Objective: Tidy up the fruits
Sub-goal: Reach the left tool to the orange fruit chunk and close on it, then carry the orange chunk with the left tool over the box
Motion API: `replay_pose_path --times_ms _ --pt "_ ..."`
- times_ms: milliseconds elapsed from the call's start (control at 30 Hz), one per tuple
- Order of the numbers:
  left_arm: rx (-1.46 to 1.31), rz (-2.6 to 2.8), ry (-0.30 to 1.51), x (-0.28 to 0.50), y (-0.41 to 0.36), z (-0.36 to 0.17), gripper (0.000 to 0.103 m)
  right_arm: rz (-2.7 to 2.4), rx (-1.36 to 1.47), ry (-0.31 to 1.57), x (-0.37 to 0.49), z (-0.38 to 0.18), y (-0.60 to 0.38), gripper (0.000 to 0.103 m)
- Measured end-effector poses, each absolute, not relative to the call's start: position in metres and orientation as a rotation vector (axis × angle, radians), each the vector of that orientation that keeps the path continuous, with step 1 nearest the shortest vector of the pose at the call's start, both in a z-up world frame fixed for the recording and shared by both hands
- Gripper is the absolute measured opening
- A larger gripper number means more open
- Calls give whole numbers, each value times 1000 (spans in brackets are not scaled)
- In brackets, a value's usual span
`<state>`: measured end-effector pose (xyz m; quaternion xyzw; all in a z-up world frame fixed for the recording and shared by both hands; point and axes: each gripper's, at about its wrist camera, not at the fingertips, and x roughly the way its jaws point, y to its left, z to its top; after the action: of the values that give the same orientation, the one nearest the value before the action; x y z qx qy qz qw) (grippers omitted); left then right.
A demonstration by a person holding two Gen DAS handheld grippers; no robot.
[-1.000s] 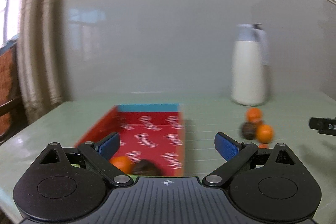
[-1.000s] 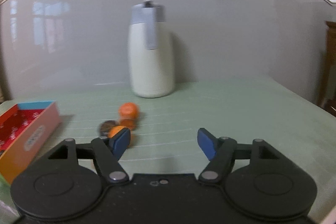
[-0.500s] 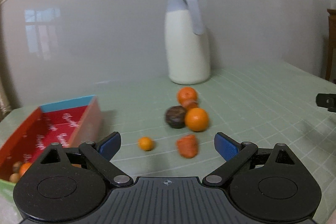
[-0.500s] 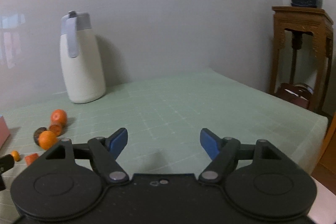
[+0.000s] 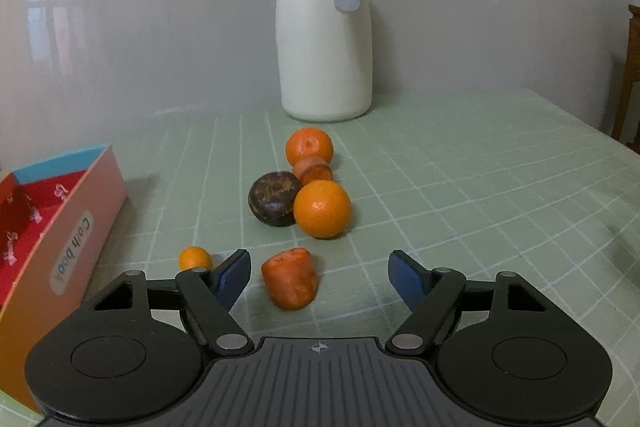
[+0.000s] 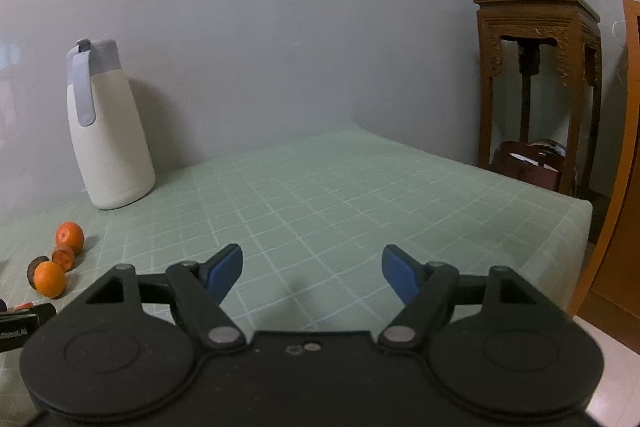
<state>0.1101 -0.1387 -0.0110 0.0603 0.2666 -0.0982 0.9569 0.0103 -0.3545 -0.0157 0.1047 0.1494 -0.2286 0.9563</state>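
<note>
In the left wrist view my left gripper point(image 5: 319, 277) is open, and a reddish-orange fruit piece point(image 5: 290, 283) lies on the table between its fingers, nearer the left one. A tiny orange point(image 5: 195, 258) sits just left of the left fingertip. Beyond lie a large orange point(image 5: 322, 209), a dark brown fruit point(image 5: 274, 198), a second reddish piece point(image 5: 312, 170) and another orange point(image 5: 309, 146). The red box point(image 5: 60, 227) stands at the left. My right gripper point(image 6: 312, 273) is open and empty over bare table; the fruit cluster point(image 6: 50, 279) lies far to its left.
A white jug with a grey lid point(image 5: 325, 23) stands by the wall behind the fruit. The green gridded tablecloth point(image 6: 320, 195) ends at the right edge. A wooden stand point(image 6: 536, 83) with a potted plant is beyond that edge.
My left gripper swung right from over the red box to the fruit cluster and closed in on the reddish piece. My right gripper swung right, away from the fruit.
</note>
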Motion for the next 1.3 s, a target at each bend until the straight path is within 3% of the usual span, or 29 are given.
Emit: replay_pose_path --times_ms 233,333,800,1300 --pt "70 -186 590 125 -135 -15 51 -457 214 310 12 -16 -356 77" --pt "72 -201 584 124 -137 -15 31 -453 211 312 12 -16 -355 77" --pt "32 -198 523 112 -119 2 31 -424 201 316 14 -14 -349 77" --pt "-3 -88 434 88 -49 35 31 -351 144 326 26 -12 -316 77"
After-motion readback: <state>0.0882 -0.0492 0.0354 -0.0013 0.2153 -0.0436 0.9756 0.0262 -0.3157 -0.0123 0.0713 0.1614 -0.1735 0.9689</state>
